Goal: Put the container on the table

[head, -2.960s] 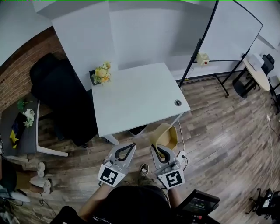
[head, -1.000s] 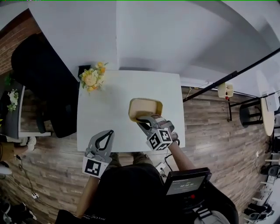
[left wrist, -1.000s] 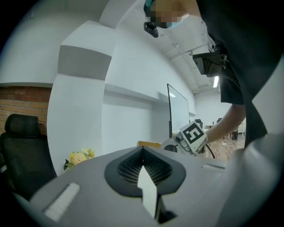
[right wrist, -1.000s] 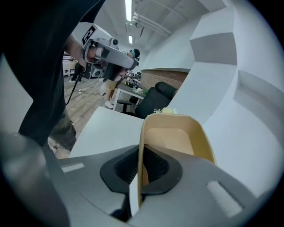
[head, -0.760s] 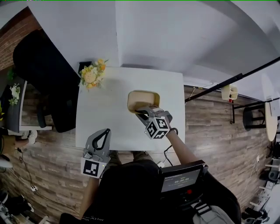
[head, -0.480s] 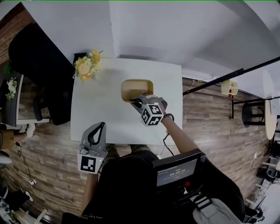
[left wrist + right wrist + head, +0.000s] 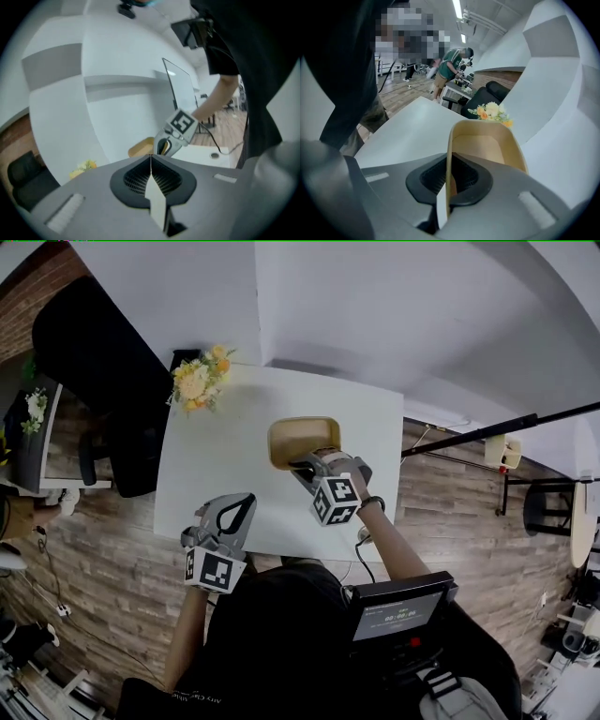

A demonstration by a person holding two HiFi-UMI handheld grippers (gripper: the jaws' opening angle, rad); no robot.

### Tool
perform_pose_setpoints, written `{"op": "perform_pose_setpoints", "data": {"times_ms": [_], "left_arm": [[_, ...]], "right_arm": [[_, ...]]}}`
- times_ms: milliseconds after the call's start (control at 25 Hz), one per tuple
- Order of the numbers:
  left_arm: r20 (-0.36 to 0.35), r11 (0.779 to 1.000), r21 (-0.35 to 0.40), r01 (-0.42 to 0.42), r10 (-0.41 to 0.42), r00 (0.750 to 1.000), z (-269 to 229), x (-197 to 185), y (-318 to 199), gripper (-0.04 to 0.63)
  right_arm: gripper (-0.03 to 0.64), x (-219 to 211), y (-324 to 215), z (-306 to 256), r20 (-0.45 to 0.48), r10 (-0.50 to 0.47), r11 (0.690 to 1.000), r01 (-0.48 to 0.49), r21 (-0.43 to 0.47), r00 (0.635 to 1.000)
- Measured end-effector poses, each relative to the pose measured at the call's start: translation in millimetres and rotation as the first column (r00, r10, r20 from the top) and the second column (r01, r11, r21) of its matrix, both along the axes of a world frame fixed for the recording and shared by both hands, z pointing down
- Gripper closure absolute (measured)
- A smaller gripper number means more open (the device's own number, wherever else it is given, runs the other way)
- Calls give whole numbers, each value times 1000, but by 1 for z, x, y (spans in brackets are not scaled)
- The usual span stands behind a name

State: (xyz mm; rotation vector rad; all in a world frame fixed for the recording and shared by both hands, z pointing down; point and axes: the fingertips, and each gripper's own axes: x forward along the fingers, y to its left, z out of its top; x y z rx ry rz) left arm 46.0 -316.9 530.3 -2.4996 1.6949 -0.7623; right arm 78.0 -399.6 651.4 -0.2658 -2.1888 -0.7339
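Supporting surface: the white table (image 7: 225,474) is seen from above, and its middle part is bare.
Container: the tan container (image 7: 302,439) is found over the middle of the table, with the open side up. Whether its base already touches the top cannot be told.
Right gripper: the right gripper (image 7: 304,464) is closed narrowly on the near wall of the container, with one jaw inside and one outside.
Left gripper: the left gripper (image 7: 246,502) is closed with nothing between its jaws. It is held at the near edge of the table, well apart from the container.
Flowers: a bunch of flowers (image 7: 200,381) is placed at the far left corner.
Key relation: the container lies beyond the right fingertips, away from the person, and its longer side seems to run across the gripper's line. The setting down is judged to be work for the right hand only.
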Motion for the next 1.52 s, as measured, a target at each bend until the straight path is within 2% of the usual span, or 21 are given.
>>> {"op": "perform_pose_setpoints", "data": {"times_ms": [80,240,400,560,760,920,1200,1400,1520], "left_arm": [[143,996,-43,-76,82,986,13,4,-11,580],[306,977,-117,-176,204,930,26,13,-33,509],[369,953,-184,-243,296,881,38,25,-38,499],[464,944,-226,-240,321,825,50,21,-37,534],[497,928,-263,-264,365,787,62,19,-29,575],[512,918,-278,-284,391,765,68,18,-22,575],[460,920,-306,-246,369,808,83,14,-17,560],[363,947,-244,-209,289,886,68,11,-15,552],[320,955,-244,-169,244,916,68,1,-9,554]], "right_arm": [[597,-2,12,-11,-11,-41,999,41,25,999],[597,-9,28,-25,-37,-71,995,73,66,997],[597,-18,42,-35,-24,-66,996,68,62,998],[595,-26,55,-49,7,-71,996,71,57,997],[584,-18,57,-46,-44,-94,987,99,128,995],[588,-5,51,-32,-100,-84,987,96,126,991],[594,3,52,-14,-134,-9,998,16,54,991],[594,4,37,5,-162,23,999,-15,49,986],[594,5,23,25,-194,30,999,-23,37,981]]}}
